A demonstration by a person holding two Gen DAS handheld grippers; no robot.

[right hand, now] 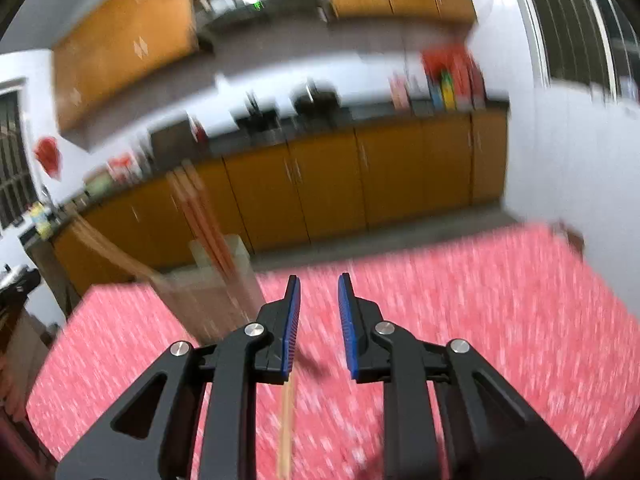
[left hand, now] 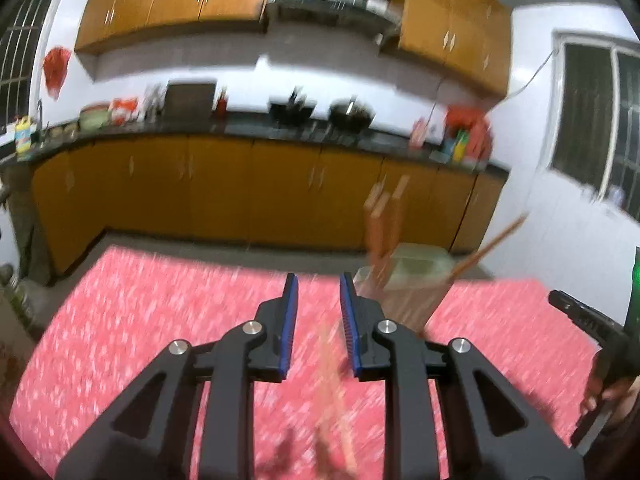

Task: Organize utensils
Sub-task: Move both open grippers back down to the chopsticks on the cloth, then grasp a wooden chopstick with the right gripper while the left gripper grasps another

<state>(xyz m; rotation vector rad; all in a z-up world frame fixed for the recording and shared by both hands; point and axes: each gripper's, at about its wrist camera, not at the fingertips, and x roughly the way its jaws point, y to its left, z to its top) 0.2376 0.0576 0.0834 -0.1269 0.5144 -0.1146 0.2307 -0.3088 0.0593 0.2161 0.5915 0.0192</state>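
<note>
Both views are blurred by motion. A clear plastic holder (left hand: pixel 404 288) stands on the red patterned tablecloth (left hand: pixel 160 320) and holds several wooden chopsticks (left hand: pixel 382 224); one leans out to the right. My left gripper (left hand: pixel 319 292) is open and empty, just left of the holder. More chopsticks (left hand: pixel 334 392) lie on the cloth below its fingers. In the right wrist view the holder (right hand: pixel 208 292) with chopsticks (right hand: pixel 200 216) stands left of my right gripper (right hand: pixel 319 292), which is open and empty. One chopstick (right hand: pixel 287 424) lies on the cloth (right hand: pixel 480 320) under it.
The right-hand gripper body (left hand: pixel 592 336) shows at the right edge of the left wrist view. Beyond the table's far edge is floor, then orange kitchen cabinets (left hand: pixel 240 188) under a dark counter with pots and bottles. White wall and a window stand at the right.
</note>
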